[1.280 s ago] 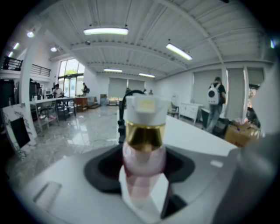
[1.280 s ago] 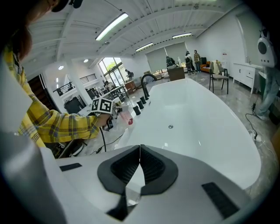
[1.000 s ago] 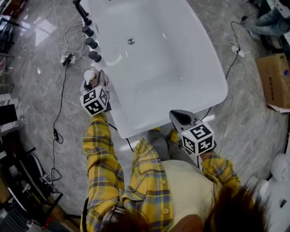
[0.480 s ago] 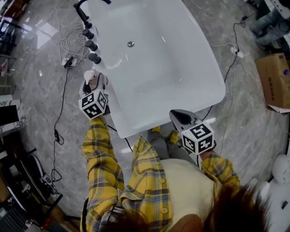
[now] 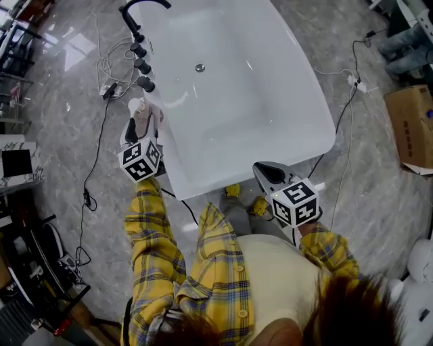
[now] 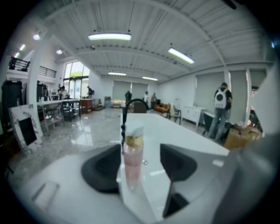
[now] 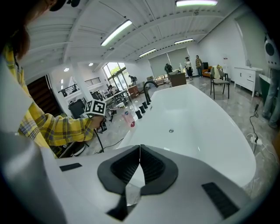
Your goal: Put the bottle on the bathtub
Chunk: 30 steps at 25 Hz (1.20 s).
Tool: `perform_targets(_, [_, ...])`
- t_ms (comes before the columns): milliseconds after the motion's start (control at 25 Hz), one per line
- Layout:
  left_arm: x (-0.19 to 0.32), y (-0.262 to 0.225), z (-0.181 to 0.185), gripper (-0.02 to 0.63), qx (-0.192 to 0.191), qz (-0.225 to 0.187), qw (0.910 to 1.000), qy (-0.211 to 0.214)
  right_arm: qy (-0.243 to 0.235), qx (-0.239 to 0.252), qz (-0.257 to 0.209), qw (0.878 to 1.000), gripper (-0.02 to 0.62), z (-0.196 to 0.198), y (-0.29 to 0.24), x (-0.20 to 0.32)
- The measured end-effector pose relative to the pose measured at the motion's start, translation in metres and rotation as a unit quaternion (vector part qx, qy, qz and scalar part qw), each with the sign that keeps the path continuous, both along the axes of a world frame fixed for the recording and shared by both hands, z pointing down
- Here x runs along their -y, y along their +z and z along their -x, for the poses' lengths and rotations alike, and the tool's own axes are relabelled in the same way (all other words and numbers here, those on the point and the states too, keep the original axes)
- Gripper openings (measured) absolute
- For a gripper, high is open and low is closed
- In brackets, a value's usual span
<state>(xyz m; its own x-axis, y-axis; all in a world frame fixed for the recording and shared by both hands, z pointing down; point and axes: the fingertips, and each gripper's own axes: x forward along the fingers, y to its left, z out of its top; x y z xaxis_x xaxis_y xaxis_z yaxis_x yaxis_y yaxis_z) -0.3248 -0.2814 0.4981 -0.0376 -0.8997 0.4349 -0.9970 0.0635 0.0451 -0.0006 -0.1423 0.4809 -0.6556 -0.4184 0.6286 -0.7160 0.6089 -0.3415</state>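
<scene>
Where the head view looks steeply down, a smooth, glossy white bathtub [image 5: 270,135] with rounded corners is seen on a polished grey marbled floor [image 5: 54,149]. A row of round black knobs [image 5: 142,66] and a curved black faucet [image 5: 139,8] is set along its left rim. A slim bottle [image 5: 140,113] is stood upright on that rim, just below the knobs. The left hand-held gripper [image 5: 139,127] is held right at the bottle, its marker cube toward the person's yellow plaid sleeve [image 5: 145,223]. The right hand-held gripper [image 5: 268,174] is kept at the near end of the bathtub, well apart from the bottle. A brown cardboard box [image 5: 413,121] is seen on the floor at the right.

In the left gripper view, the bottle is shown as a clear pink cylinder with a gold band and a white top. It stands between the dark ribbed pads, nearer the left one; contact with that pad cannot be judged, and a clear gap is left on the right. The jaws are spread wide and have just been opening, so the bottle is released.

In the right gripper view, the two ribbed black pads are pressed together with nothing between them. The bottle is seen far off, small, on the bathtub's left rim.
</scene>
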Motion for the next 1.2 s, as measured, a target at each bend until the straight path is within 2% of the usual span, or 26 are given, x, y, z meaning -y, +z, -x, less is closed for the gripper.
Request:
perform_targets(320, [-0.03,-0.027,-0.032,0.273,-0.009,-0.016,0.9998,0.002,-0.005,0.011,-0.012,1.0,0.014,-0.01,-0.005,-0.005])
perform_targets(480, [-0.046,-0.045,-0.062,0.272,-0.011,-0.03,0.9992,0.024,-0.005,0.018,-0.021,1.0,0.014,-0.015,-0.008,-0.004])
perform_targets(760, [-0.076,-0.09,-0.104,0.265,-0.047,-0.079,0.9953,0.029,-0.002,0.031,-0.036,0.999,0.014,-0.022,-0.019,-0.005])
perform_targets(1200, [-0.119,-0.119,-0.158,0.265,-0.073,-0.086,0.9919,0.058,0.001,0.046,-0.058,0.997,0.014,-0.034,-0.035,-0.016])
